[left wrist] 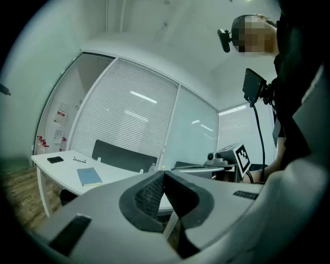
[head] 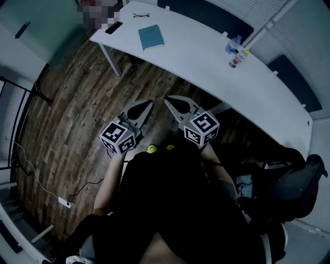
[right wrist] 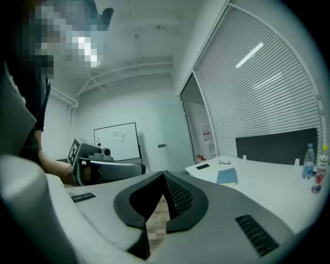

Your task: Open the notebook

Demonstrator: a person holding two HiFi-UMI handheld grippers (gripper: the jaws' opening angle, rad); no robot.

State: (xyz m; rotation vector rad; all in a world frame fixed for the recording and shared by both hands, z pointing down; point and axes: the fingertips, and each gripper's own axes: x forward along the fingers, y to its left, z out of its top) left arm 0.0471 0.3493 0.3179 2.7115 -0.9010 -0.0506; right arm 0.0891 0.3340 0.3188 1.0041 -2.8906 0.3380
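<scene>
A closed blue notebook (head: 151,37) lies flat on the long white table (head: 206,67), towards its far left end. It also shows as a small blue notebook (left wrist: 89,176) in the left gripper view and as a blue notebook (right wrist: 227,176) in the right gripper view. Both grippers hang side by side over the wooden floor, well short of the table. My left gripper (head: 149,104) is shut with nothing in it. My right gripper (head: 167,100) is shut and empty too. Their tips nearly meet.
A black phone (head: 113,27) and a pair of glasses (head: 141,15) lie beyond the notebook. Two bottles (head: 235,51) stand at the table's far edge. A black office chair (head: 289,185) is at the right. A white power strip (head: 64,202) and cable lie on the floor at the left.
</scene>
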